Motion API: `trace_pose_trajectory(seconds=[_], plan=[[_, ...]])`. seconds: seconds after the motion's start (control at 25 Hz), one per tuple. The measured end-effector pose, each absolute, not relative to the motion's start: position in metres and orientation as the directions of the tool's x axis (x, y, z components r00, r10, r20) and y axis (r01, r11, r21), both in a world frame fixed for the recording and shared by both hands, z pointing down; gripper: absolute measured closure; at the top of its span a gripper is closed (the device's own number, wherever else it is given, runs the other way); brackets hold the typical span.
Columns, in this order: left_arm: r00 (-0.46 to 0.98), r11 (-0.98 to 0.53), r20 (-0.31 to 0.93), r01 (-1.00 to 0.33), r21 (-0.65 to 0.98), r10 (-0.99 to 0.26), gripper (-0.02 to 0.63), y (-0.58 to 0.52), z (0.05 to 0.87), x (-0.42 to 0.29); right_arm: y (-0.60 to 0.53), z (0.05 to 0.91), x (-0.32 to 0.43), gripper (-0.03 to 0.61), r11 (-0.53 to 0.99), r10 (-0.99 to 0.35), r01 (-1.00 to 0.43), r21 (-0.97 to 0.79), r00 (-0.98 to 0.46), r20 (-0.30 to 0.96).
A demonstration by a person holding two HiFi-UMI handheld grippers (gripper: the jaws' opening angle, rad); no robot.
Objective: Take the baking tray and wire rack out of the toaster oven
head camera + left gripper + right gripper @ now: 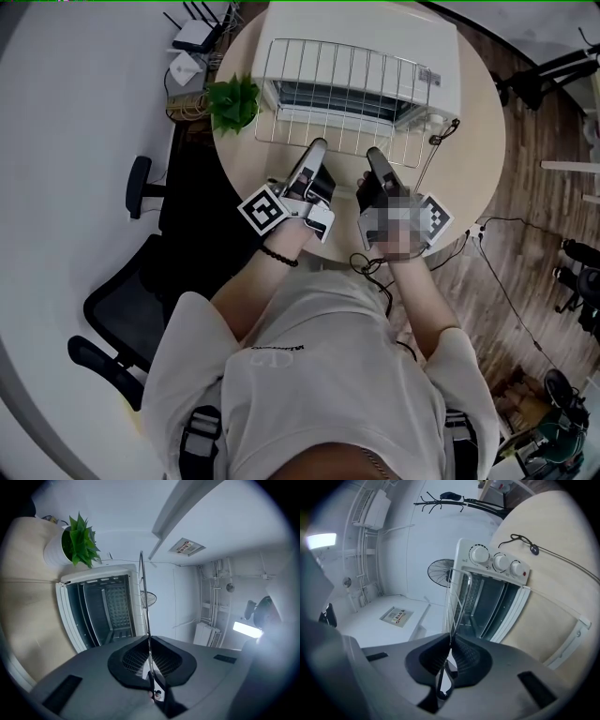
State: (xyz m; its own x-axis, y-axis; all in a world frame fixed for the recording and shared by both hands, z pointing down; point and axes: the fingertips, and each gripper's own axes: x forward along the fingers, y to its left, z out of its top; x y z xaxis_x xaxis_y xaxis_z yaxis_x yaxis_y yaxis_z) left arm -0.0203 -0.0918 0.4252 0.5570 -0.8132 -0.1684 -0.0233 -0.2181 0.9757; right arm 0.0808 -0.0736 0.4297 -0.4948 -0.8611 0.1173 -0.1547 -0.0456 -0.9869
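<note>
A white toaster oven (pixel 366 42) stands on the round table (pixel 473 159) with its door folded down. The wire rack (pixel 347 70) hangs above and in front of the oven, outside the cavity. My left gripper (pixel 317 145) is shut on the rack's near edge, and my right gripper (pixel 375 153) is shut on that edge beside it. In the left gripper view the rack (pixel 143 597) is an edge-on wire line running out from the closed pads, with the open oven (pixel 101 611) behind. The right gripper view shows the rack (pixel 454 606) edge-on too, beside the oven's knobs (pixel 499 562). I cannot make out a baking tray.
A potted plant (pixel 234 101) stands on the table left of the oven. A thin cable (pixel 441 136) lies at the oven's right. A black office chair (pixel 122 319) is on the floor at left, and routers (pixel 197 36) sit beyond the table.
</note>
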Motion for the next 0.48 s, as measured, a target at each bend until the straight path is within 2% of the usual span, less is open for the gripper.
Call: trace_pose_trajectory(seconds=[0.48], plan=[[0.512,-0.212,-0.187,0.009,0.977,-0.839,0.595,-0.146,0.411,-0.006,-0.13,0.416,0.098,0.568,-0.037,-0.881,-0.163,-0.986,-0.461,0.109]])
